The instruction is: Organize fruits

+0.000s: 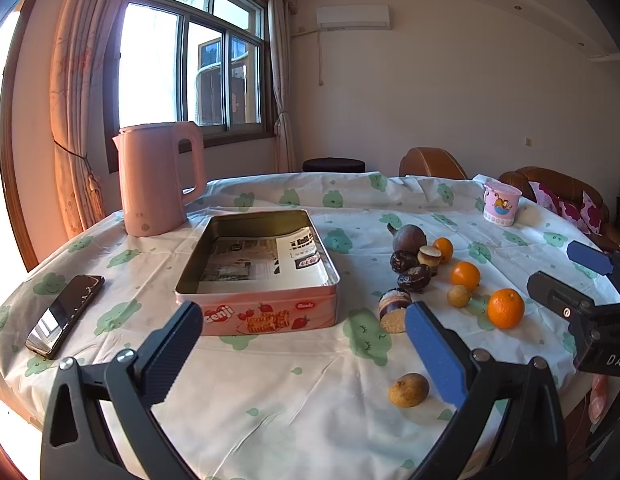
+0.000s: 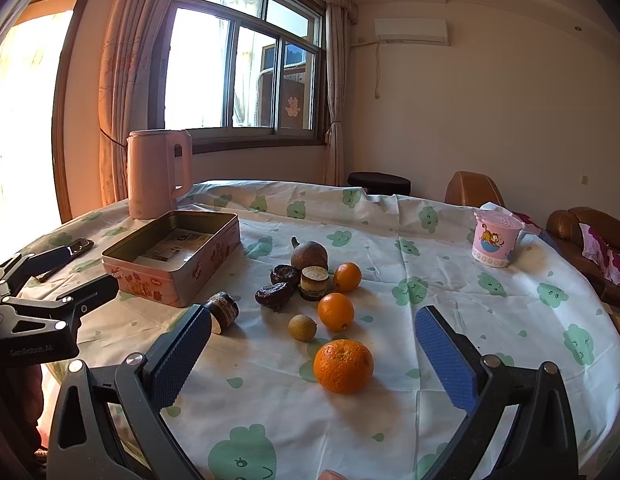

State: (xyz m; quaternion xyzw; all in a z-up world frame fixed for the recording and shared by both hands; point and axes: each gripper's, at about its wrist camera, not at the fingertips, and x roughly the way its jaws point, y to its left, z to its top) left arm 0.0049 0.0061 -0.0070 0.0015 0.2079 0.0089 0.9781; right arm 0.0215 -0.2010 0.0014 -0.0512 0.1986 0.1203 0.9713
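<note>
In the left wrist view, the left tool (image 1: pixel 304 326) hangs released above the bench (image 1: pixel 270 400), with its jaws wide apart and nothing between them. The pink tin (image 1: pixel 257 316) stands open just in front of it, a paper lying inside. The fruits are on the right of the tin: a near orange (image 1: pixel 505 308), two more oranges farther away, a small brown fruit (image 1: pixel 408 389) close to the right finger, and another one between the oranges. Dark cakes (image 1: pixel 413 278) lie mixed among them. One risk, I think, is that this finger pushes the small brown fruit, which is round and may roll to the near edge of the bench. The phone (image 1: pixel 64 315) lies at the left, near the edge.

In the right wrist view, the right tool (image 2: pixel 313 330) is also released and empty, and the near orange (image 2: pixel 343 366) sits on the cloth between its fingers, not touched. If the jaws close off the middle, the orange can slip out and roll. The cloth has folds, so a finger going too low may drag it and disturb the whole group. The left tool is near the tin (image 2: pixel 174 264) at the left, so both may collide when the fruit is carried there.
</note>
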